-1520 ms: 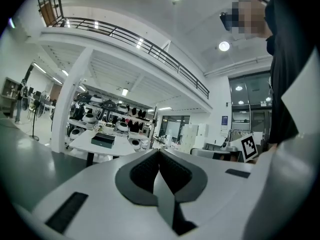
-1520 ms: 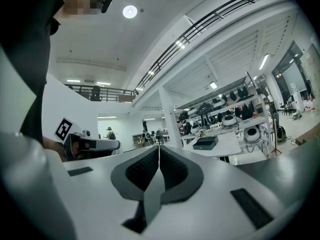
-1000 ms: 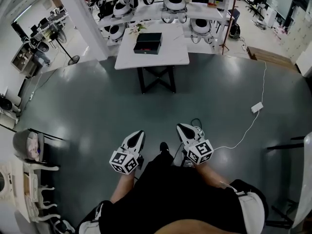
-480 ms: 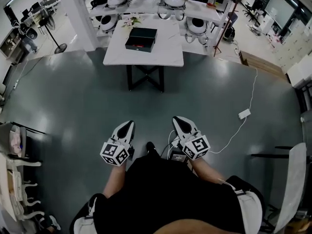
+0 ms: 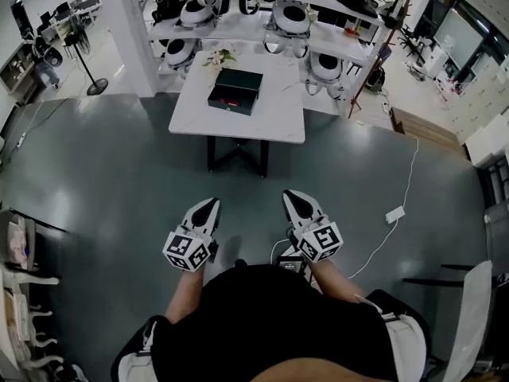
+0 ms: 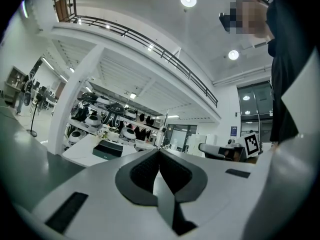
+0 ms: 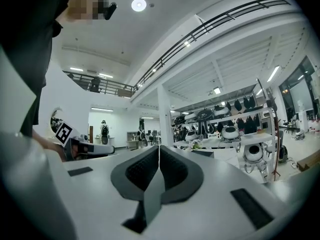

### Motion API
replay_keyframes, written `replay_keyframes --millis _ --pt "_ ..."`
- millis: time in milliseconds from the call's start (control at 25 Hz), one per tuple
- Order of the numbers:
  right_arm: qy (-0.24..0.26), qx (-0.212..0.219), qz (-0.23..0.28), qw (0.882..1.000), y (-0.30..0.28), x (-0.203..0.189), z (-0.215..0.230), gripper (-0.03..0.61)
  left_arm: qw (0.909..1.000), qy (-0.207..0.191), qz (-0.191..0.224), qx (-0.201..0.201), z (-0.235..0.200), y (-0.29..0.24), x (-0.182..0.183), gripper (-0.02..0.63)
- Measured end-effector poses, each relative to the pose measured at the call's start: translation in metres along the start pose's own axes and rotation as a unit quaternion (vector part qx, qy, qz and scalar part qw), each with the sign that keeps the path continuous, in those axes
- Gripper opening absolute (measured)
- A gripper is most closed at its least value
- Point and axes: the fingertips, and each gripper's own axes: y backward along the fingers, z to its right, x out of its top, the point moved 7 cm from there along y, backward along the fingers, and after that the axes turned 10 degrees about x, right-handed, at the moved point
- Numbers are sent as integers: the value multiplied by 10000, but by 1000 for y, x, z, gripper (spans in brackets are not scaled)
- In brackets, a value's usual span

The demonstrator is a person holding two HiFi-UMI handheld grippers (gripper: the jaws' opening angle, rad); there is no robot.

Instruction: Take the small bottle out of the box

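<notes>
- The left gripper [image 5: 208, 205] and right gripper [image 5: 293, 196] have their jaws pressed together, with nothing in either. Both are held low by the body, likely just carried on approach.
- The dark box [image 5: 235, 91] sits on the table [image 5: 278, 118], well ahead of both grippers.
- The bottle is presumably inside the box, but it is too small to tell.

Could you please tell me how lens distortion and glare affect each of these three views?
Head view: strong fisheye curves the room around the white table, and the glossy floor carries soft light patches. Left gripper view: black vignetted corners, with a round lamp blown out. Right gripper view: the same vignette, a glaring ceiling light, and the railing bent into a curve.
</notes>
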Motion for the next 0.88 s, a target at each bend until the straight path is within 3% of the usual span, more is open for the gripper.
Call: replay_keyframes --millis 280,880 --pt "-15 -76 28 10000 -38 -2 23 34 10000 17 -3 -27 -34 -30 3 15" --pt "-101 108 -75 9999 -103 -10 74 34 9993 161 2 345 -86 -77 0 15"
